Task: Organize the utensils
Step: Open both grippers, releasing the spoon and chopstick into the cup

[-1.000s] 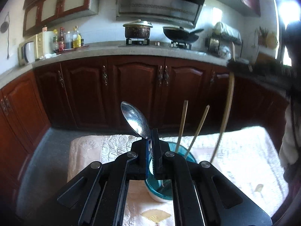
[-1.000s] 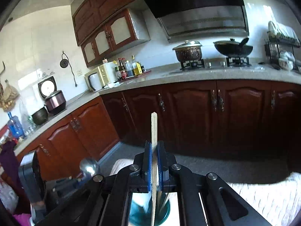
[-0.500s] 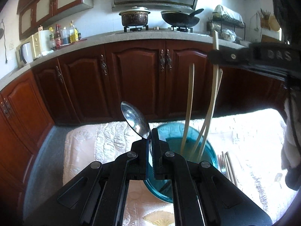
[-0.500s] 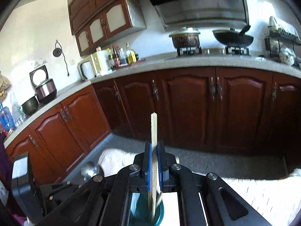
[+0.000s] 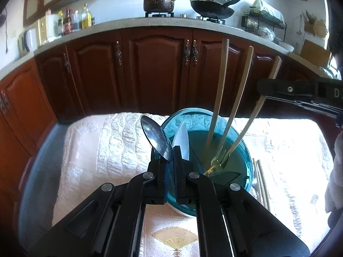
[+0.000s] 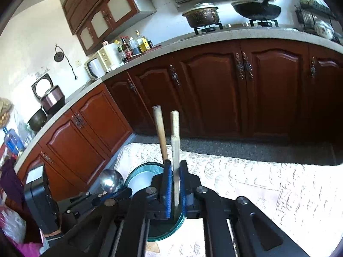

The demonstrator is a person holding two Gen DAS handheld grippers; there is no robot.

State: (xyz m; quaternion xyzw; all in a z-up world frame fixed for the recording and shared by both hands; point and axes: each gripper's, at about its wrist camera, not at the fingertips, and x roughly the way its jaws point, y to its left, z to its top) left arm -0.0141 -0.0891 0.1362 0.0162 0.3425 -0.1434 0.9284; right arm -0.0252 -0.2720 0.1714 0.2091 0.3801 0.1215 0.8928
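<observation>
My left gripper [image 5: 170,150] is shut on a metal spoon [image 5: 156,138], bowl end up, just left of a teal cup [image 5: 242,150] on the white cloth. Two gold-handled utensils [image 5: 218,105] stand in the cup, one a fork [image 5: 216,162]. My right gripper [image 6: 174,167] stands above the cup [image 6: 137,171] with a third wooden-coloured handle [image 6: 175,171] between its slightly parted pads, tip in the cup. It shows in the left wrist view [image 5: 300,92] at right, with that handle [image 5: 250,122] leaning in the cup. The spoon shows in the right wrist view [image 6: 110,181].
A white quilted cloth [image 5: 103,150] covers the table. More utensils [image 5: 260,180] lie on the cloth right of the cup. Dark wood cabinets [image 5: 154,70] and a counter with pot and wok stand behind. A white divider [image 5: 182,137] sits in the cup.
Both grippers have come lower and closer over the cup. The right gripper's utensil has gone down into the cup and its pads have parted slightly. The spoon stays held.
</observation>
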